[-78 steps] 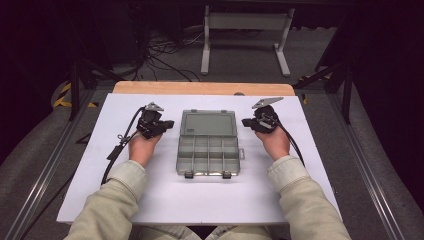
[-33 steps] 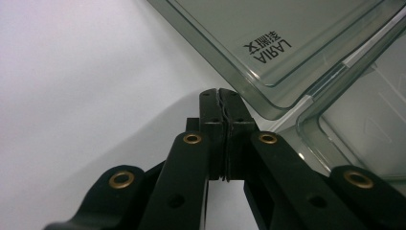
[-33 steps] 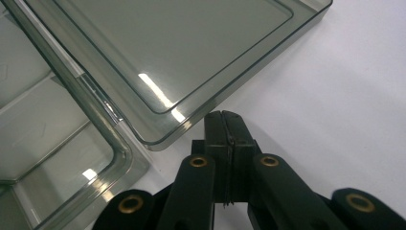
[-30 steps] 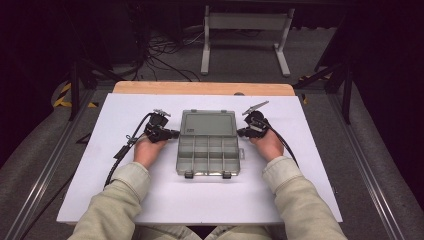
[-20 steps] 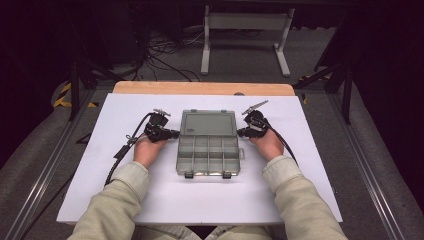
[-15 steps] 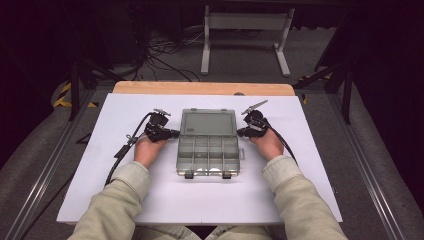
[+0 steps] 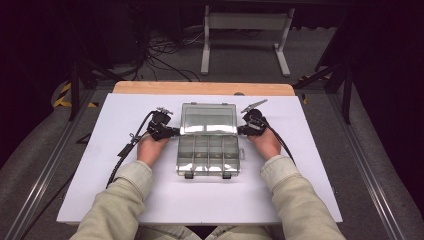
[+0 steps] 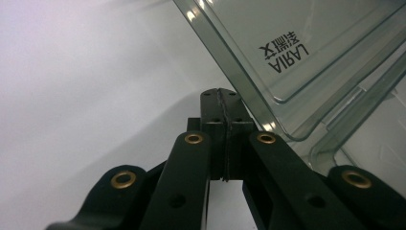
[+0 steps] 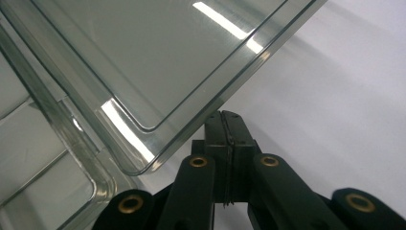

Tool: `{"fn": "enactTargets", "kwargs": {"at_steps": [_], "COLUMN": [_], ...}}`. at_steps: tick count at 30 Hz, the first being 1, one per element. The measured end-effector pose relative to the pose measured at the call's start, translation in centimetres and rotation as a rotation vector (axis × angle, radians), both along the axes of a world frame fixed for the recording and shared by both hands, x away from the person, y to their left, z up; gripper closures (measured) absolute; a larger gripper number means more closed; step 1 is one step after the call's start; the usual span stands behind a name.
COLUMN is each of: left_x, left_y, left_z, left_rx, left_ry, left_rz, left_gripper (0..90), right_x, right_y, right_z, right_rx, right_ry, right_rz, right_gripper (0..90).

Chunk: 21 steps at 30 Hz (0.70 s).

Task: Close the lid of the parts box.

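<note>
A clear plastic compartment box [image 7: 208, 156] lies at the middle of the white table [image 7: 100, 165]. Its lid [image 7: 208, 118] is tilted up over the rear half, and two latches show at the front. My left gripper [image 7: 176, 132] is shut with nothing between its jaws, its tips at the lid's left edge. The lid [image 8: 306, 52] slants above the left gripper [image 8: 221, 98]. My right gripper [image 7: 241, 131] is also shut on nothing, at the lid's right edge. The rim of the lid [image 9: 191, 124] passes just above the right gripper [image 9: 223, 120]. Whether the tips touch the lid I cannot tell.
A wooden strip [image 7: 200, 88] runs along the table's far edge. Behind it stand a metal frame [image 7: 245, 30] and loose cables on the dark floor. A black cable [image 7: 125, 155] trails from the left gripper across the table. Metal rails run along both sides.
Since 2.6 s ago both grippers have moved inward to the box's sides. The lid's far edge now shows slightly higher. Over the last second the hands have hardly moved.
</note>
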State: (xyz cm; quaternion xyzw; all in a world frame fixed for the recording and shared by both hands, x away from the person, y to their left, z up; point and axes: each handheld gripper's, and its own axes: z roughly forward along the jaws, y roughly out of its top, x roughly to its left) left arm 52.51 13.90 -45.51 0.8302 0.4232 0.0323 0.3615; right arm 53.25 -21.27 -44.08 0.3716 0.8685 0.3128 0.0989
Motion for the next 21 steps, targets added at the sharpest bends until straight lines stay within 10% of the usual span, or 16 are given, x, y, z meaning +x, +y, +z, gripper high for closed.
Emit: {"fn": "enactTargets", "kwargs": {"at_steps": [21], "left_x": [-0.05], "left_y": [-0.29], "left_z": [-0.03], "left_rx": [-0.015], "left_ry": [-0.028], "left_rz": [0.046], "left_gripper": [89.9], "right_x": [0.06], "right_y": [-0.18], "right_z": [-0.13], "right_rx": [0.084], "right_ry": [-0.047], "right_rz": [-0.059], "right_gripper": [90.0]}}
